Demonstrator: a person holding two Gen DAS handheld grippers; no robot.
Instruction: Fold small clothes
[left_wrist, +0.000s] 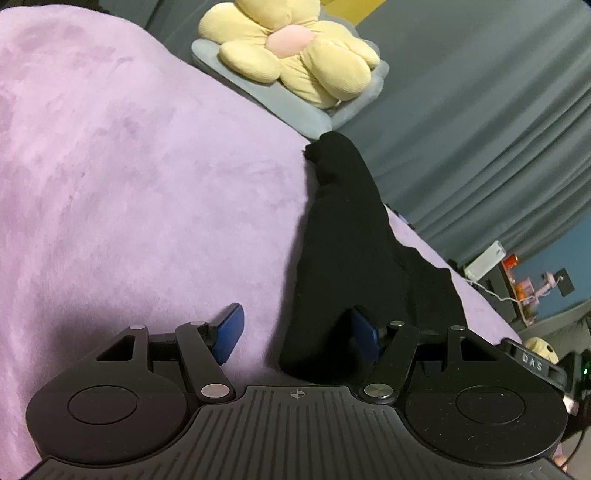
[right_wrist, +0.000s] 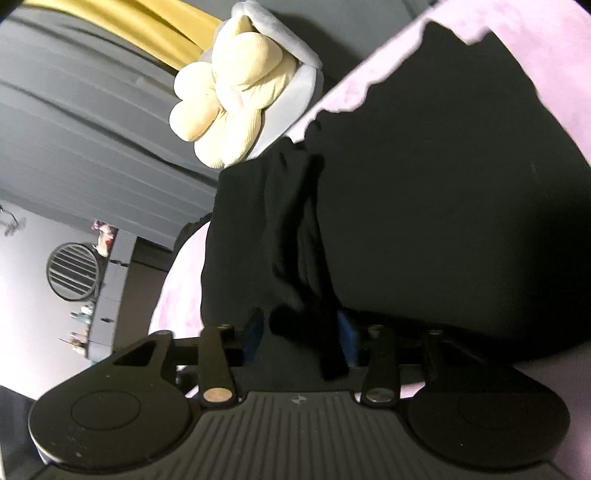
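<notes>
A small black garment (left_wrist: 343, 240) lies on the purple blanket (left_wrist: 129, 166), running from the blanket's far edge down to my left gripper (left_wrist: 297, 334). The left gripper is open. Its blue left pad (left_wrist: 231, 332) is bare and the cloth drapes against the right pad (left_wrist: 364, 334). In the right wrist view the black garment (right_wrist: 424, 184) fills the middle and right. My right gripper (right_wrist: 301, 332) has a bunched fold of the garment between its blue pads (right_wrist: 349, 334). The jaws stand fairly close around the cloth.
A yellow flower plush with a pink centre (left_wrist: 291, 48) on a grey cushion (left_wrist: 314, 114) sits at the blanket's far edge, also in the right wrist view (right_wrist: 229, 99). Grey curtains (left_wrist: 480, 129) hang behind. Shelves with small items (left_wrist: 524, 284) stand at the far right.
</notes>
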